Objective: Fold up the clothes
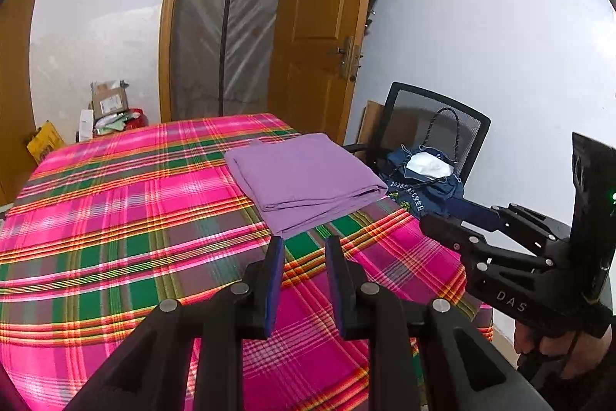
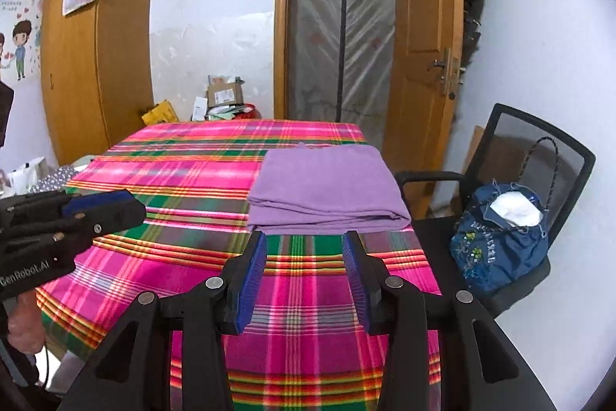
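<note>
A folded purple garment (image 2: 327,187) lies flat on the bench (image 2: 184,180), which is covered in a bright pink, green and orange plaid cloth; the neat rectangle sits toward the far right corner, its right side running along the bench's right edge and its stacked folded layers facing the near side. The right hand-held gripper (image 2: 304,237) hangs over the cloth just short of that near folded edge, its blue-padded jaws standing wide apart with nothing between them, the tips flanking the middle of the garment's near edge without touching it. The left hand-held gripper (image 1: 304,241) hovers beside it, nearer the garment's near left corner, its jaws parted by a narrower gap and likewise empty, only plaid cloth showing between the pads. Each tool is seen from the other's camera, gripped from below by a hand (image 1: 539,341). Off the bench's right edge stands a black mesh office chair (image 2: 539,149) with a blue denim drawstring bag (image 2: 500,237) on its seat, and behind the far edge a wooden door (image 2: 427,37) stands open
</note>
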Demonstrator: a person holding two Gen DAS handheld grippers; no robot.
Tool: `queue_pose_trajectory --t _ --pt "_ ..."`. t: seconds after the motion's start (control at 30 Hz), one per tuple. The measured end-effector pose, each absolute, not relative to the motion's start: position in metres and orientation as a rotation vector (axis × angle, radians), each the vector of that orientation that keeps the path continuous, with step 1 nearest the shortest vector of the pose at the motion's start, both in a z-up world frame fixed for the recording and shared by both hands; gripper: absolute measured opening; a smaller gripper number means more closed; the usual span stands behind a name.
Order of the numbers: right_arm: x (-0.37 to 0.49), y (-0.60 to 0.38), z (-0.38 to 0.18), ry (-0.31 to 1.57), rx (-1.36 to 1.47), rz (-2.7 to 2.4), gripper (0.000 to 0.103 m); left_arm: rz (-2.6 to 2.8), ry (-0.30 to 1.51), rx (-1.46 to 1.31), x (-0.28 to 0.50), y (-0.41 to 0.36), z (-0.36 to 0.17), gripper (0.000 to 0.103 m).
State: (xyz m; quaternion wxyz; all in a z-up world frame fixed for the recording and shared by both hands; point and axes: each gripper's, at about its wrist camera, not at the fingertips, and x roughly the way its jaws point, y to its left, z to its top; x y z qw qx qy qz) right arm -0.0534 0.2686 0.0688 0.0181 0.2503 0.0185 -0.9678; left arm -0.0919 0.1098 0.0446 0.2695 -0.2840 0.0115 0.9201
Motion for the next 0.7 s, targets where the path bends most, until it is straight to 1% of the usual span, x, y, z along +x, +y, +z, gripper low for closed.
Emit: queue_pose_trajectory --t 0.13,0.23,0.3,0.4,0.5,0.7 --pt "-0.067 0.276 0.064 0.009 0.806 -3.0 0.042 2.511 0.041 -0.779 -0.108 0.114 0.044 0.022" --pt "-0.076 0.279 0.063 0.008 0.807 -3.0 0.042 2.584 0.1 -0.766 -0.113 0.121 0.044 0.022" --pt "-0.083 0.281 0.062 0.002 0.819 -2.995 0.042 2.571 0.085 -0.773 -0.119 0.124 0.04 0.022" --pt "-0.09 0.282 0.06 -0.008 0.842 -2.984 0.042 2.523 0.007 -0.813 -0.129 0.124 0.033 0.022" --pt "-0.097 0.284 0.056 -0.022 0.871 -2.964 0.042 2.498 0.036 -0.86 -0.134 0.128 0.026 0.022" --pt "-0.105 0.285 0.051 -0.048 0.921 -2.932 0.042 2.491 0.029 -0.935 -0.144 0.128 0.02 0.022"
